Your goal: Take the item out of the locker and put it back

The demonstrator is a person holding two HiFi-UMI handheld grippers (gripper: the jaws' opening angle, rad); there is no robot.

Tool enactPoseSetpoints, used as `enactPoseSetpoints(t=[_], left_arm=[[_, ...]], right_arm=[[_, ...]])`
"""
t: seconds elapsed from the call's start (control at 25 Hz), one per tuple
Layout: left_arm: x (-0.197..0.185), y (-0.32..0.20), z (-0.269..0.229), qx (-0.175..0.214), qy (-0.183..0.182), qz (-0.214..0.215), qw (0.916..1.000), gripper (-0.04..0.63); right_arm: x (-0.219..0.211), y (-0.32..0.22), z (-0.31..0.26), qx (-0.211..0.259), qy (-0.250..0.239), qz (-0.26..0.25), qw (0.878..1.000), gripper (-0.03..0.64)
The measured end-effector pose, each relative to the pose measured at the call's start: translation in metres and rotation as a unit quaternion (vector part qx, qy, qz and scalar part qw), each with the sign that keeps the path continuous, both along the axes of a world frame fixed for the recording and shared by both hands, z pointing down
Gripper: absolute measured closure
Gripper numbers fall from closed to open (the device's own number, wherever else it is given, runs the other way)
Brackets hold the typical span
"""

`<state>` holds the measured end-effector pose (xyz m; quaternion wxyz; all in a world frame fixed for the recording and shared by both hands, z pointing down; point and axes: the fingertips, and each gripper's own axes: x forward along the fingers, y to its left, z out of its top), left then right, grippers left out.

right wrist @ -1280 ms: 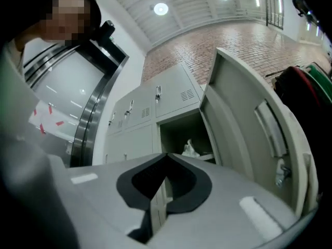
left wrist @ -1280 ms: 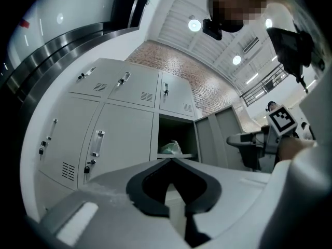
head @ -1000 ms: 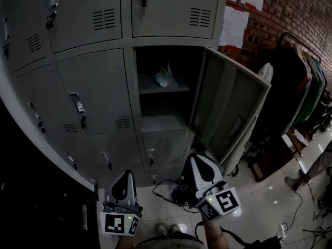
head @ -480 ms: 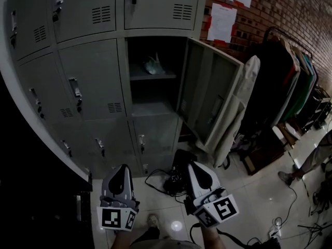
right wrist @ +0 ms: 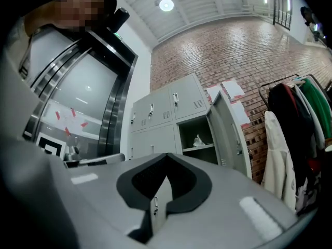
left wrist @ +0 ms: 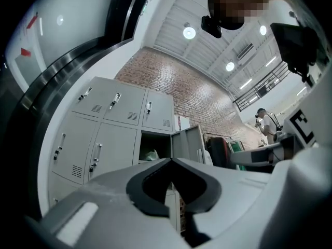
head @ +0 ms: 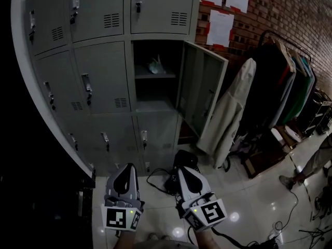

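We're standing back from the locker bank [head: 98,82], both grippers held low at 6 o'clock in the head view. The left gripper [head: 124,170] has its jaws clenched tip to tip and empty, and the left gripper view confirms it: the tips meet, with only the lockers beyond them. The right gripper [head: 184,171] sits just beside it at 3 o'clock, also clamped shut on nothing, its marker cube [head: 207,212] facing up at us. Straight up at 12 o'clock, one locker [head: 155,95] in the middle row stands open, its door [head: 201,95] swung out to the right. And there's our item [head: 155,65], a pale crumpled thing resting on the upper shelf [head: 154,77] inside that compartment, well apart from both grippers. The right gripper view picks it up at about 1 o'clock above its closed tips, on that same shelf. Neighbouring doors are all closed, handles showing. At 2 o'clock from the grippers a light coat [head: 228,113] hangs near the open door, with darker clothes [head: 285,87] on the rack [head: 272,35] behind it against the brick wall [head: 301,9], where paper sheets [head: 220,27] are pinned. Dark cables [head: 174,178] lie tangled on the tiled floor [head: 254,201] at the foot of the lockers, just ahead of the right gripper. Off at 3 o'clock, at the frame's edge, someone's leg [head: 311,165] shows.
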<state>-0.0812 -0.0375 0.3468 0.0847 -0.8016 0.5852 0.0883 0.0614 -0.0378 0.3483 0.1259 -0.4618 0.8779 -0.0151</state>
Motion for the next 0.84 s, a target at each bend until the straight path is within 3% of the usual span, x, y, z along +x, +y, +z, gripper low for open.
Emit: enactPoseSetpoints(t=[0.84], left_arm=[[-0.008, 0.035, 0.006, -0.009, 0.000, 0.012, 0.9999, 0.589]], right_arm=[[-0.007, 0.033, 0.003, -0.005, 0.008, 0.018, 1.000, 0.615]])
